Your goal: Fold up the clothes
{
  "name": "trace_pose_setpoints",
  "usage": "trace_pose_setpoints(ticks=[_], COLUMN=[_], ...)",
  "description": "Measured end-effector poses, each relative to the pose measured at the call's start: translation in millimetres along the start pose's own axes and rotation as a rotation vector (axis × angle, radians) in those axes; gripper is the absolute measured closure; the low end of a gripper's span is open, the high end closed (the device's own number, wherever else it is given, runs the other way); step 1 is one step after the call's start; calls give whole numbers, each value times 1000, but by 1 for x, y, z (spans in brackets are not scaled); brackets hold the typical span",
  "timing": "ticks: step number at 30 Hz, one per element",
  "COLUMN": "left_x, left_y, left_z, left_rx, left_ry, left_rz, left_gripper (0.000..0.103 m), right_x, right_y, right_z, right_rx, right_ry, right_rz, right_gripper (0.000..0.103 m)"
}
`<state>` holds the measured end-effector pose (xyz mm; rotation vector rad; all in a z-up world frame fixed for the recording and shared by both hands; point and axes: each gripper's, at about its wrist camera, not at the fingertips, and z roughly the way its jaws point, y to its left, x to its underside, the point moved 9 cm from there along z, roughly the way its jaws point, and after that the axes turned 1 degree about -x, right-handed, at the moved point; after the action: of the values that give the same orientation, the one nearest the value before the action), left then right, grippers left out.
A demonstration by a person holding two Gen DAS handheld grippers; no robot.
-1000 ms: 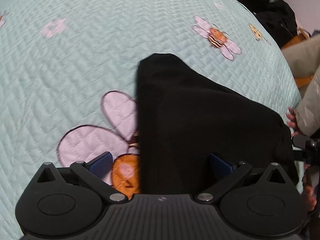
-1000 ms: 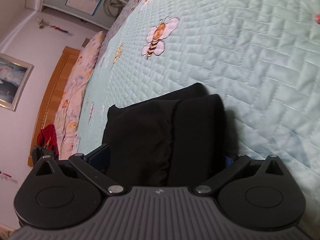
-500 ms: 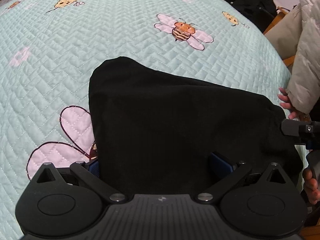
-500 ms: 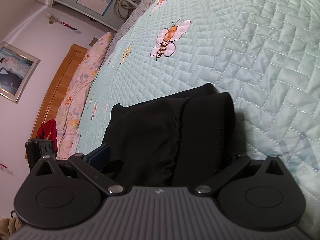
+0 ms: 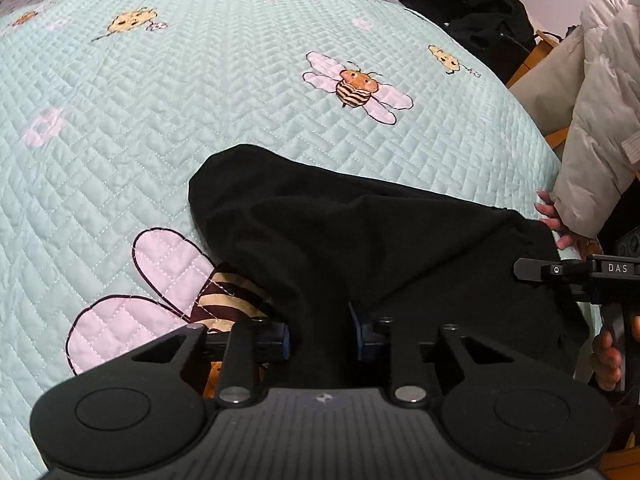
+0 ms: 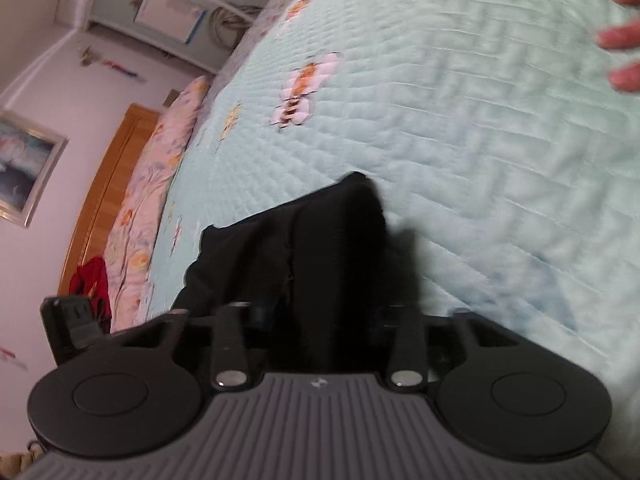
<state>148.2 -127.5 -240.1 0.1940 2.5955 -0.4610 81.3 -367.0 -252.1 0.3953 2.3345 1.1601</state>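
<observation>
While both of my grippers close on the near edge of the cloth, this is how things stand.

Garment: a black garment [image 5: 360, 248] lies bunched on the bed's mint quilted bedspread [image 5: 160, 120], its near edge toward me, its far end rounded and lying partly over a big bee patch [image 5: 168, 292]. I cannot tell what kind of garment it is.

Left gripper: my left gripper [image 5: 320, 336] points steeply down, its jaws closing, a gathered fold of the black cloth between the blue pads [image 5: 285, 340], which look to be touching it on both sides.

Right gripper: my right gripper [image 6: 320, 320] comes in at a shallower slant near a thicker, ribbed-looking band of the same garment [image 6: 320, 248]; its jaws are closing with cloth between them. That view is blurred and dark, so I cannot tell whether the pads press yet.

Step in hand: taking hold of the near edge at two points, the start of a fold, I judge.

Next move calls for: a firm pinch on both sides first, then lifting both together and carrying the edge toward the far end, keeping the cloth taut between them so it lands flat.

Risk: catching the bedspread with the cloth, or one side slipping out.
</observation>
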Motion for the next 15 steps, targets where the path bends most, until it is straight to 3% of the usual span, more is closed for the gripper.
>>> trace_pose_setpoints(ticks=[4, 9, 15], left_x=[0, 4, 6], left_y=[-1, 5, 13], left_z=[-3, 1, 5], left_rx=[-9, 9, 65], left_ry=[-7, 4, 19], left_rz=[-4, -19, -62], left_gripper=[77, 75, 71], right_x=[4, 8, 2], right_y=[3, 3, -15], right_z=[0, -1, 3], right_rx=[22, -23, -154], right_ry=[-41, -39, 20], right_rz=[-5, 13, 131], right_gripper=[69, 69, 64])
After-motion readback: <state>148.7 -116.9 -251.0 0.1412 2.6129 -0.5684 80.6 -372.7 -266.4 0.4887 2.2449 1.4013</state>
